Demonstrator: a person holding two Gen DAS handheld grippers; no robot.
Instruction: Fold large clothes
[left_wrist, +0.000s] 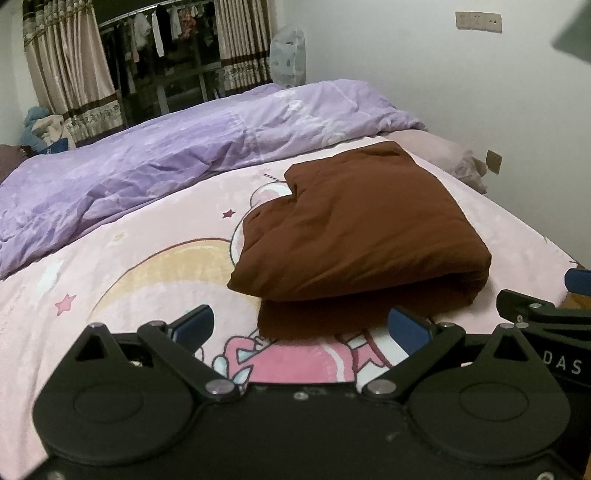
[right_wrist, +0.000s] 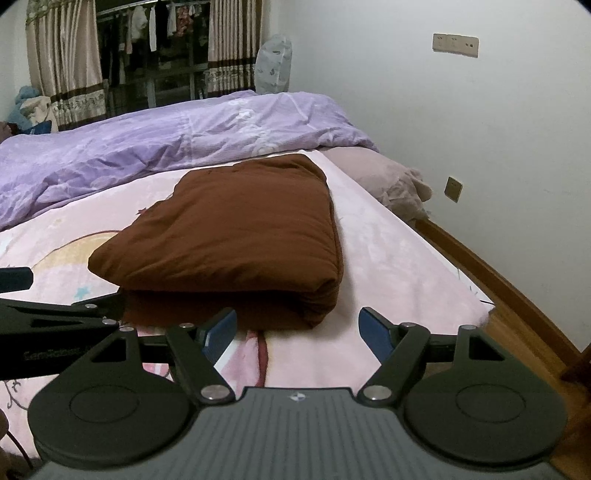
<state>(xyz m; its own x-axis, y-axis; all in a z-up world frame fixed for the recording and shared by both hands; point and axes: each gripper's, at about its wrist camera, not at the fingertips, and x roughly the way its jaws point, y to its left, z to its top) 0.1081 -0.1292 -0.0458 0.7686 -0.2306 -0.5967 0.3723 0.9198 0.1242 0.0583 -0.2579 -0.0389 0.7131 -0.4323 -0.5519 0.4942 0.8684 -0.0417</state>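
Note:
A brown garment (left_wrist: 354, 229) lies folded in a thick stack on the pink cartoon bedsheet (left_wrist: 147, 266); it also shows in the right wrist view (right_wrist: 236, 232). A lower layer sticks out at its near edge. My left gripper (left_wrist: 303, 326) is open and empty, just in front of that near edge. My right gripper (right_wrist: 297, 330) is open and empty, in front of the stack's near right corner. The right gripper shows at the right edge of the left wrist view (left_wrist: 546, 314), and the left gripper at the left edge of the right wrist view (right_wrist: 55, 314).
A crumpled purple duvet (left_wrist: 166, 158) covers the far side of the bed. A pinkish pillow (right_wrist: 388, 177) lies at the far right corner. The wooden bed frame (right_wrist: 498, 280) runs along the right, next to the white wall. Curtains and hanging clothes stand behind.

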